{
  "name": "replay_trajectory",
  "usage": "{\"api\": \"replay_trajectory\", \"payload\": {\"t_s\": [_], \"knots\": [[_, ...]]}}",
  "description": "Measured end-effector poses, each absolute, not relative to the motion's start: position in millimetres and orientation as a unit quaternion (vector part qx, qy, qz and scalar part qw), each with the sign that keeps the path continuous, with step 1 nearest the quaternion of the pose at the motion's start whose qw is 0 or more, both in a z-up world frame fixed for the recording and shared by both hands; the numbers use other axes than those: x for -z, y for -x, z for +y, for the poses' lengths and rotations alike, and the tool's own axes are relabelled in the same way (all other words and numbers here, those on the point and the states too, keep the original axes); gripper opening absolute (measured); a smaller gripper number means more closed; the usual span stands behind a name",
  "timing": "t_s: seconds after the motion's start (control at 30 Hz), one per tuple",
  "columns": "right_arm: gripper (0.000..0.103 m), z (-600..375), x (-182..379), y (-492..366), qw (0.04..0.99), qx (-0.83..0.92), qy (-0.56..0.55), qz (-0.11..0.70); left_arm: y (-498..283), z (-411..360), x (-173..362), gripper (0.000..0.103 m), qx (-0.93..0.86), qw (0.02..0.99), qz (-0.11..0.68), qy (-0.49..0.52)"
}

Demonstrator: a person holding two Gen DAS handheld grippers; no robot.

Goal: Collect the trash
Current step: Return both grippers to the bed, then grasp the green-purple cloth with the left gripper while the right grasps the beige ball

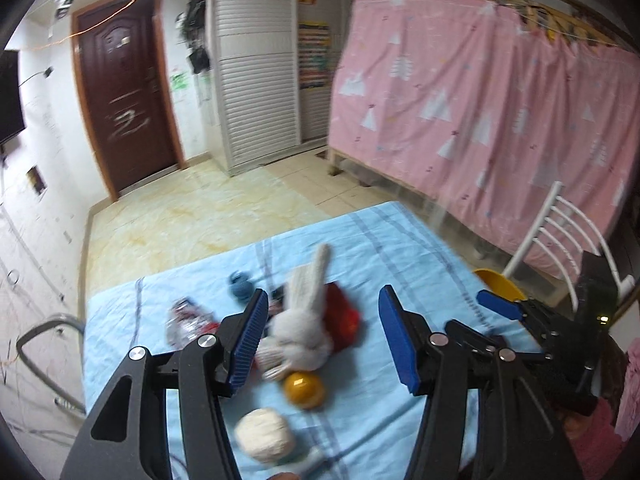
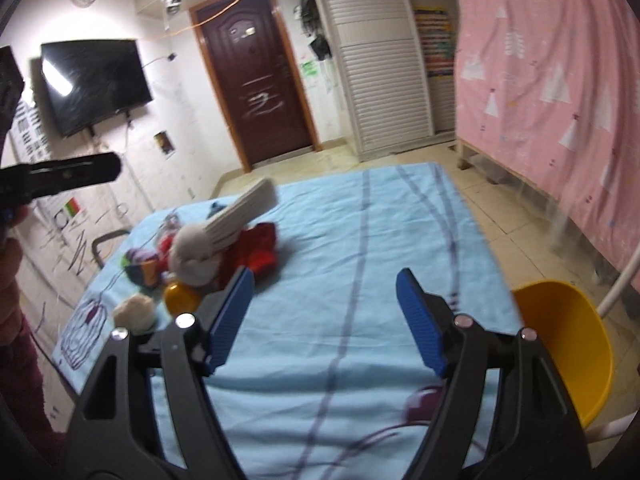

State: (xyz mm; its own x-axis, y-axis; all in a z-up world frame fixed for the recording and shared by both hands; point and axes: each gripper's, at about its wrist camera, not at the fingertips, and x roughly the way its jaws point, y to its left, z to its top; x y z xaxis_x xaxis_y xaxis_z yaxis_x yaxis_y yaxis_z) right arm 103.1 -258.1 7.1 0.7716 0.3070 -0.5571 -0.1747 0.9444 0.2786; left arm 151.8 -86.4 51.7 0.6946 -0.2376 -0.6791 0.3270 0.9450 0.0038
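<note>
Left wrist view looks down over a table covered with a light blue cloth (image 1: 400,248). The left tool (image 1: 322,336) hangs above it with its blue pads apart and nothing between them pressed or held; a heap of odds and ends shows through the gap. The heap lies from about 9 to 12 o'clock of the tool's centre: a white knitted sock (image 1: 304,320) knotted on itself, a red cloth (image 1: 344,316) under it, a crinkled plastic wrapper (image 1: 188,320) at 9 o'clock, and a small blue yarn ball (image 1: 240,282) at 11 o'clock. Nearer the camera, at 6 to 7 o'clock, sit an orange ball (image 1: 304,390) and a cream yarn ball (image 1: 264,436).

At 3 o'clock the right tool (image 1: 504,312) reaches in. In the right wrist view its own jaws stand wide and empty over bare cloth, with the heap well off at 10 o'clock. A yellow bowl (image 2: 568,344), at 4 o'clock at the table's edge, looks empty as far as its inside can be seen, and is probably the place for the trash.

Judging by this, collecting has barely begun or not begun: every item is loose on the cloth and nothing is gripped. Both tools tilt downward toward the table, side by side, the left nearer the heap. Both views are blurred, so small details stay uncertain.
</note>
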Motion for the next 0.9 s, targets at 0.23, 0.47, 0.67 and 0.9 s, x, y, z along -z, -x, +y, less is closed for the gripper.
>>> {"api": "replay_trajectory", "payload": {"t_s": [0.23, 0.47, 0.67, 0.9], "knots": [[0.071, -209, -7, -101, 0.923, -0.193, -0.079, 0.322, -158, -37, -32, 0.056, 0.106, 0.917, 0.381, -0.046], [0.071, -163, -11, -95, 0.913, -0.249, -0.052, 0.319, -160, -7, -11, 0.06, 0.106, 0.908, 0.404, -0.026], [0.072, -131, -13, -90, 0.901, -0.293, -0.031, 0.32, -170, 8, 15, 0.06, 0.107, 0.898, 0.427, -0.014], [0.073, -105, -11, -90, 0.889, -0.317, -0.008, 0.33, -184, 16, 43, 0.061, 0.121, 0.882, 0.454, 0.001]]}}
